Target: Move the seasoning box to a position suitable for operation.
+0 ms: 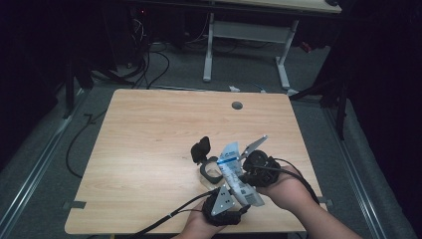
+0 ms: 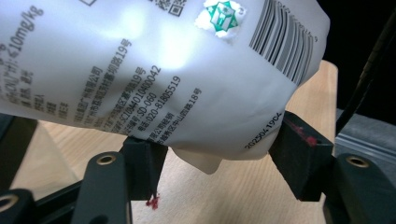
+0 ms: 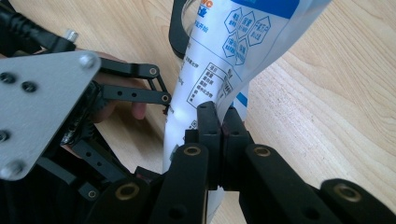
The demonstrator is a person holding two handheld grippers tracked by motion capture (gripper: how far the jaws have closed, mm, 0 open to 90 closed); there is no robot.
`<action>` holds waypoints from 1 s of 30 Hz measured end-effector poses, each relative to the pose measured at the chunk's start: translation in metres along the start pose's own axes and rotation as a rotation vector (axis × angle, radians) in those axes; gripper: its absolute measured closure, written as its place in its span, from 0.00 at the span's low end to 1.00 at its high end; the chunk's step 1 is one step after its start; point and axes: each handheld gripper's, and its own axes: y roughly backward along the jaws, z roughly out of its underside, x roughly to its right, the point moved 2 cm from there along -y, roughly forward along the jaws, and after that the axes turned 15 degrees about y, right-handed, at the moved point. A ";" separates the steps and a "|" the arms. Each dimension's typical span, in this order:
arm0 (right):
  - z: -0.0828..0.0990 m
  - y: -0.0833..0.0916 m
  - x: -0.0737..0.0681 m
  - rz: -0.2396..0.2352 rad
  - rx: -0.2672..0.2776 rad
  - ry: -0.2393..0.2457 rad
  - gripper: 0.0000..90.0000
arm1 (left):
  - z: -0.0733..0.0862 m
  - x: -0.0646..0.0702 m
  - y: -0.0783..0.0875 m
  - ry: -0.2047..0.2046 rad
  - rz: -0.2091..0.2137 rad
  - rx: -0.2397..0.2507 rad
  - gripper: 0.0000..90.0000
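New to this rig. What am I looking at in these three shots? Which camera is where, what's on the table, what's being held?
No robot arm here: a person holds a hand-held two-jaw gripper in each hand at a wooden table.

The high view looks down from above the person's side. The other two pictures come from cameras riding on each gripper, looking along its black jaws.

The right gripper is shut on the edge of a white printed pouch with blue markings and holds it above the table. The left gripper has its jaws on either side of the pouch's other end; the left pad touches it, but a firm grip isn't clear.

On the table beside the pouch lies a black ring-shaped object with a black part rising from it; what it is I cannot tell.
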 end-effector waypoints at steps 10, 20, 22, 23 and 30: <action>-0.007 -0.002 -0.001 -0.003 -0.009 0.012 1.00 | 0.003 0.003 0.005 -0.049 -0.032 -0.005 0.44; -0.012 -0.001 0.000 0.006 -0.016 0.024 1.00 | 0.000 0.003 0.006 -0.058 -0.040 0.005 0.50; -0.012 -0.002 0.000 0.004 -0.012 0.019 1.00 | 0.001 0.003 0.006 -0.061 -0.042 0.006 0.50; -0.012 -0.002 0.000 0.003 -0.011 0.019 1.00 | 0.001 0.004 0.006 -0.062 -0.036 0.002 0.50; -0.010 -0.004 0.001 -0.021 -0.023 0.009 1.00 | 0.002 0.007 0.007 -0.086 -0.036 -0.002 0.52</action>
